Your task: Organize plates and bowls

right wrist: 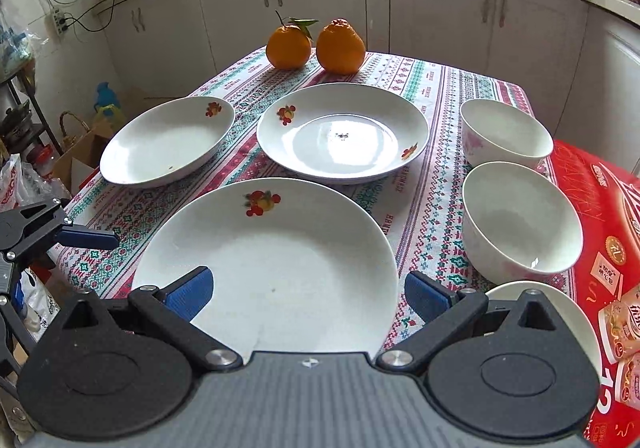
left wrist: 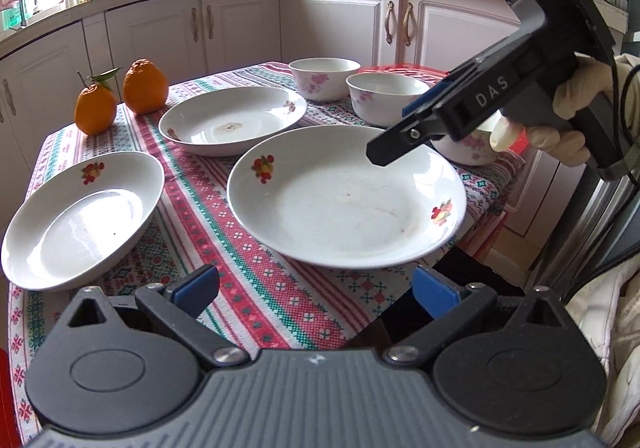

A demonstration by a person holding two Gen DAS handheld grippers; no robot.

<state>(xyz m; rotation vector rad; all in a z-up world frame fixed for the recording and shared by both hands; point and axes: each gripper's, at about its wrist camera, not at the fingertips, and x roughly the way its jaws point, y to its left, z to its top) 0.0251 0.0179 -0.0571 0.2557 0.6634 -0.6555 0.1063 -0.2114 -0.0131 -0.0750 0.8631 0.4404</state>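
Both the left gripper (left wrist: 316, 288) and the right gripper (right wrist: 306, 288) have their jaws apart and hold nothing, above the tablecloth (right wrist: 424, 183) where three plates (right wrist: 344, 135) and three bowls (right wrist: 520, 215) lie separately.

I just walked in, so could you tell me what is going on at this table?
A person holds a gripper in each hand over a table set with three plates and three bowls, none stacked. The right gripper, open, hovers over the nearest plate. The left gripper, also open, holds nothing. Two oranges sit at the far edge.
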